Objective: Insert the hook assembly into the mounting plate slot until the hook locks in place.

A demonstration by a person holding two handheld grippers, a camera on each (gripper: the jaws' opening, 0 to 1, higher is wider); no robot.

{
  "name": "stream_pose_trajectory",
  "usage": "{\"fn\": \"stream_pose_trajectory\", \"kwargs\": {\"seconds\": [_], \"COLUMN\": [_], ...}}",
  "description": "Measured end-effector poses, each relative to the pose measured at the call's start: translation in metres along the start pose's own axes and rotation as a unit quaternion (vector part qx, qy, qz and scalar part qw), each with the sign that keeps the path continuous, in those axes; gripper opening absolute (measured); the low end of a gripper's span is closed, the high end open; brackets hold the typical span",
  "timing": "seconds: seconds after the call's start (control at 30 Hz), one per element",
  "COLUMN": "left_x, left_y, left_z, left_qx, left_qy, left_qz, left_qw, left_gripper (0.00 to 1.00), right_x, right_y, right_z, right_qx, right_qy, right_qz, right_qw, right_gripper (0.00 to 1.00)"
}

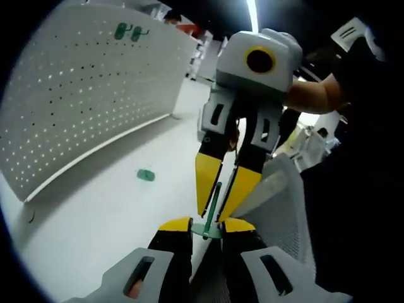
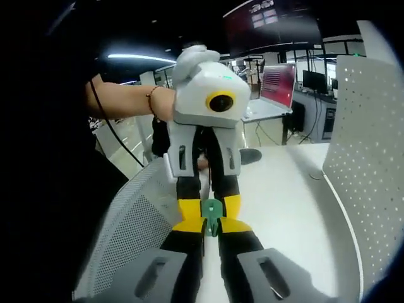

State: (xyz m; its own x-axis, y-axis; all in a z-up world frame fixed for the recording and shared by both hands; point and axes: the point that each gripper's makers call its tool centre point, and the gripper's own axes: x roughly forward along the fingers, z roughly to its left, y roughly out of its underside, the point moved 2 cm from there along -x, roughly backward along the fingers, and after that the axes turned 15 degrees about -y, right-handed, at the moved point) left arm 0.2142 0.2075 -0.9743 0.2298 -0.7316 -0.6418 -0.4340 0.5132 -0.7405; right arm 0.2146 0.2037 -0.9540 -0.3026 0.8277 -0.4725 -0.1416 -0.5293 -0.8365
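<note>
White pegboard [image 1: 82, 95] stands on our desk [image 1: 107, 221]; we read no writing anywhere. Two green hooks [image 1: 129, 31] hang high on it, and a green piece [image 1: 146, 175] lies on the desk, seen from the left. Both claws, left [image 1: 207, 227] and right [image 2: 211, 224], clamp one green hook [image 1: 213, 205] between them.

Setting: open-plan office or lab floor used as a test bench. Evidence, right gripper view: beyond the fingertips [image 2: 189, 222], desks with dark monitors [image 2: 314, 80] and an open laptop [image 2: 278, 84], a large wall display [image 2: 273, 25] overhead, ceiling strip lights [image 2: 136, 58]. Left gripper view: a white worktable [image 1: 95, 214] under the fingers, a white perforated pegboard panel [image 1: 82, 95] standing beyond them to the left, a mesh chair back [image 1: 284, 208] to their right.
</note>
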Motion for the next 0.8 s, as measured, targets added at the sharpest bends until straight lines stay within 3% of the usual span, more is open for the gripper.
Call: {"fn": "stream_pose_trajectory", "kwargs": {"seconds": [0.67,0.8], "left_x": [-0.004,-0.009], "left_y": [0.005,0.001], "left_z": [-0.015,-0.013], "left_qx": [-0.01,-0.019], "left_qy": [0.042,0.041], "left_qz": [0.006,-0.008], "left_qw": [0.999,0.999], "left_gripper": [0.16,0.17], "right_x": [0.009,0.005], "right_y": [0.004,-0.001], "right_z": [0.015,0.012], "right_qx": [0.009,0.033], "right_qy": [-0.038,-0.027], "right_qz": [-0.012,-0.042], "right_qw": [0.9991,0.9982], "right_gripper": [0.01,0.0]}}
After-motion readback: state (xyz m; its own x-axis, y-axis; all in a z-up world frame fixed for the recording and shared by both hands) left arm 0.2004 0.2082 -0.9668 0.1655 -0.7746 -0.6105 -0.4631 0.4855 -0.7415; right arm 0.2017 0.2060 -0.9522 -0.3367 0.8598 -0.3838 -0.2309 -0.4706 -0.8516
